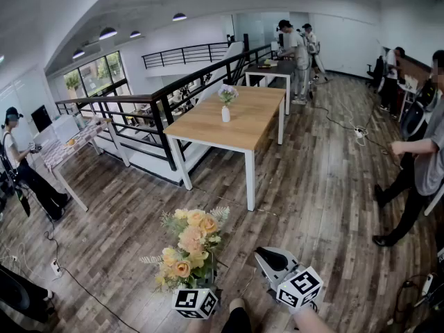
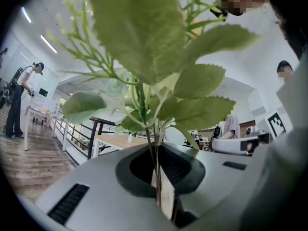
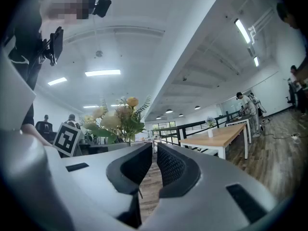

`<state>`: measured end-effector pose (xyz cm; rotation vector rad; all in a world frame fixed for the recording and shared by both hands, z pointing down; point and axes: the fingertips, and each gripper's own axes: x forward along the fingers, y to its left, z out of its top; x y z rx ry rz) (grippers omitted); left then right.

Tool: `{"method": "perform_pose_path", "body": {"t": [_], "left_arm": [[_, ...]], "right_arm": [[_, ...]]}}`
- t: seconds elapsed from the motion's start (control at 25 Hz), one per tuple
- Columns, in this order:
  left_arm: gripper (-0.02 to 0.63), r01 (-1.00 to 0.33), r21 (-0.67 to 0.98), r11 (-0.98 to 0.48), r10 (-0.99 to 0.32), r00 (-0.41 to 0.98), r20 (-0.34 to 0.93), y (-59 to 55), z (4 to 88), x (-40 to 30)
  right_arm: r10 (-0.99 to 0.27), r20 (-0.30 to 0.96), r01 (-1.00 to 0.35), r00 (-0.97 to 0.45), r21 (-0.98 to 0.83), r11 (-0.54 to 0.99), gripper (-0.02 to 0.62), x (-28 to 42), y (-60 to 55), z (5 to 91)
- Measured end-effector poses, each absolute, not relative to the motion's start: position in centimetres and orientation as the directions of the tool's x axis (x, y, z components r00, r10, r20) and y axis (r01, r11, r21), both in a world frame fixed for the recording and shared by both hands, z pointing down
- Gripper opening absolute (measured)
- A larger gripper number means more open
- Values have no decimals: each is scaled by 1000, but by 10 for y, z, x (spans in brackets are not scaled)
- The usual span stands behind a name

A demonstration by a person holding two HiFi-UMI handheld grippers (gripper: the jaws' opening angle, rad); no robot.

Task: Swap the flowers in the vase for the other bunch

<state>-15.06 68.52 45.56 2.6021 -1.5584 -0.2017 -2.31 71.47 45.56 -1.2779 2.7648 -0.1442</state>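
A bunch of orange and cream flowers (image 1: 187,248) stands upright just in front of me, and my left gripper (image 1: 198,293) is shut on its stems. In the left gripper view the thin stems (image 2: 156,167) run between the closed jaws of the left gripper (image 2: 157,154), with big green leaves (image 2: 159,52) filling the frame. My right gripper (image 1: 274,261) is beside it to the right, its jaws almost together with nothing in them; in its own view the right gripper (image 3: 154,148) looks past the bunch (image 3: 118,119). A white vase (image 1: 225,114) of pale flowers (image 1: 227,93) stands on a distant wooden table (image 1: 239,134).
A black railing (image 1: 173,89) runs along the table's left side. A person (image 1: 420,158) stands at the right, another (image 1: 21,168) by a white table (image 1: 69,144) at the left, others (image 1: 298,47) at the back. Cables (image 1: 347,127) lie on the wooden floor.
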Motion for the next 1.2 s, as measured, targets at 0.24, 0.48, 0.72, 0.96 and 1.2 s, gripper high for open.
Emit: {"method": "perform_pose_path", "body": {"t": [0.24,0.48,0.72,0.96,1.2], "left_arm": [[20,-869,165,-467,-884,463,-68,633,453,-151],[20,-865,169,-472,-881,471,-48,577,457,-151],[20,-853,170,-493,-869,493,-42,519,454,-152],[20,-839,165,-518,-854,518,-51,470,453,-156],[20,-828,167,-535,-843,535,-46,443,459,-156]], "right_arm": [[-771,-40,-762,-635,-126,635,48,-29,659,456],[-779,-26,-769,-627,-140,624,48,-32,600,460],[-793,-20,-783,-609,-146,605,48,-35,541,458],[-806,-30,-795,-592,-146,589,48,-41,496,455],[-802,-10,-790,-597,-165,590,49,-50,473,465]]}}
